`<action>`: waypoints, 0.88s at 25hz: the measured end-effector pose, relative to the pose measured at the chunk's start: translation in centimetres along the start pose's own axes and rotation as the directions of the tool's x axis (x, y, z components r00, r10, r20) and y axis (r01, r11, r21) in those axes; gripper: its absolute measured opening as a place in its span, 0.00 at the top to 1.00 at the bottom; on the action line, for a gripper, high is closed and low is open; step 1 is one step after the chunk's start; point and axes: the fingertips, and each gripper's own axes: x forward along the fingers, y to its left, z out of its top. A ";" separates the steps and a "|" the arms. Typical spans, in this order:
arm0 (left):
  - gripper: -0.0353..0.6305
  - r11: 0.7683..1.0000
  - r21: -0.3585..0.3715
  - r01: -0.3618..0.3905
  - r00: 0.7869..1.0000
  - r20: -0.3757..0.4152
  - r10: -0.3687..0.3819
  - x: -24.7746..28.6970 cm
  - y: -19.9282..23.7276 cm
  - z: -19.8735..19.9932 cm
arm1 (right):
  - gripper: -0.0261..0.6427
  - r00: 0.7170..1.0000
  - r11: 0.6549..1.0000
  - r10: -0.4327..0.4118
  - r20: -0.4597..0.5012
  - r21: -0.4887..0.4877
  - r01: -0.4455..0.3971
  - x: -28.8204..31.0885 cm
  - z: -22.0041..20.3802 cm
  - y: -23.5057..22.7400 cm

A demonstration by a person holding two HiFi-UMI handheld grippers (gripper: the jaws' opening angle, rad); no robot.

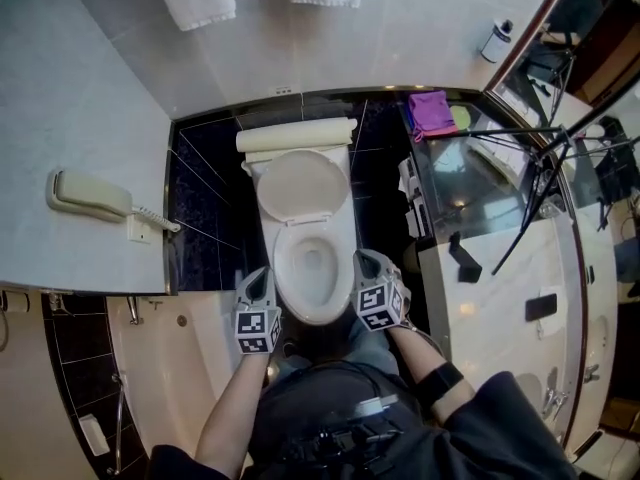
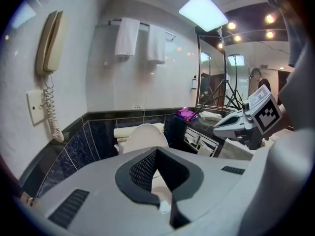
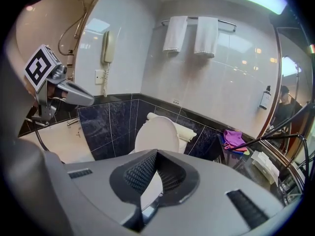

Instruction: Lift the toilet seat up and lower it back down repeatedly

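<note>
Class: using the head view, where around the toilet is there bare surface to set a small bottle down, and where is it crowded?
Bare: the pale counter between the black block and the flat black item. Crowded: the dark top right of the toilet, under tripod legs, with a purple cloth.

white oval toilet seat [image 1: 282, 268] lies lowered, horizontal.

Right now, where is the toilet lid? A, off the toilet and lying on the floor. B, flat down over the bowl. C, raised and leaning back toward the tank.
C: the lid stands up against the tank, and the bowl below it lies open to the head view.
</note>
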 end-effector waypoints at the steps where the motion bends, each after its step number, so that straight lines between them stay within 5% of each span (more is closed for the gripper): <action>1: 0.95 1.000 0.002 0.001 1.000 0.005 -0.001 -0.1 0.0 0.2 | 0.93 1.000 1.000 -0.002 -0.003 0.005 0.002 0.0 -0.3 0.0; 19: 0.95 1.000 0.003 -0.014 1.000 0.005 0.014 1.3 -0.3 0.0 | 0.92 0.999 0.999 -0.030 -0.028 0.022 0.031 1.6 -1.4 -2.3; 22: 0.95 1.000 0.011 -0.015 1.000 0.009 0.015 1.7 -0.5 -0.1 | 0.83 0.998 0.999 -0.010 -0.058 0.051 0.013 2.1 -2.6 -2.6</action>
